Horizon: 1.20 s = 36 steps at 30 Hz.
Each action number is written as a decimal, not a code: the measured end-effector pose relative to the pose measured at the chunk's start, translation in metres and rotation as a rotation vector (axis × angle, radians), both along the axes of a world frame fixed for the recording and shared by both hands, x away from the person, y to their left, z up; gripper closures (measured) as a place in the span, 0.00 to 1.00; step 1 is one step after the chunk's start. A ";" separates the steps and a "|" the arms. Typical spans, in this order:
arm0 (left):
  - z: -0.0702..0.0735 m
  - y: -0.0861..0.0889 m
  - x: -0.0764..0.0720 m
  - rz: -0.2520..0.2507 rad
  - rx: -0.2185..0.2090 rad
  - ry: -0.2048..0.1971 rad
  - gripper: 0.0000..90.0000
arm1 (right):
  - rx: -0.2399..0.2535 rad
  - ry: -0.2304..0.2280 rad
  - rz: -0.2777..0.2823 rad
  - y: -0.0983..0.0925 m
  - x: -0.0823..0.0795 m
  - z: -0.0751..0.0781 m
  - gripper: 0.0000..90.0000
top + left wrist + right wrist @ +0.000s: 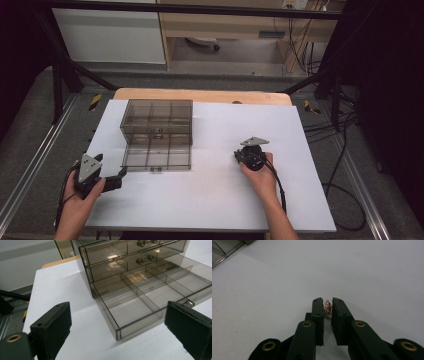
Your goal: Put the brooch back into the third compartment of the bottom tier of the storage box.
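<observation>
Smoky plastic organiser [157,134] sits with its bottom drawer [150,301] pulled out, empty. Your right gripper [327,305] pinches a small sparkly jewel [327,307] on the white table [210,200]; carrying it over remains. Your left gripper [117,322] waits, jaws wide apart.

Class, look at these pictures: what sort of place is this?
Probably a lab or workshop set up for recording: a white table inside a black frame, loose cables on the floor, and a hand-held gripper.
</observation>
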<state>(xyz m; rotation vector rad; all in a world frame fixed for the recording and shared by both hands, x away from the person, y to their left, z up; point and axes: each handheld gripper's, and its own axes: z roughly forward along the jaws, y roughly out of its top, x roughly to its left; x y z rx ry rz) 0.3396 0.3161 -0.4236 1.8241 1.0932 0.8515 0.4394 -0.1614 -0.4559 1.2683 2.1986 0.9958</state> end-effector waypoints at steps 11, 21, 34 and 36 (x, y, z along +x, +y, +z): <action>0.000 0.000 0.000 -0.001 0.002 0.001 0.08 | 0.010 0.003 0.003 -0.001 0.000 0.000 0.92; 0.000 0.001 0.000 0.005 0.005 0.001 0.08 | 0.059 0.019 -0.018 -0.002 0.012 -0.001 0.80; -0.001 -0.001 0.000 -0.008 0.012 0.004 0.08 | 0.023 0.020 -0.010 0.004 0.010 0.000 0.77; -0.001 -0.002 0.000 -0.009 0.013 0.004 0.08 | 0.015 0.015 -0.011 0.005 0.010 0.000 0.79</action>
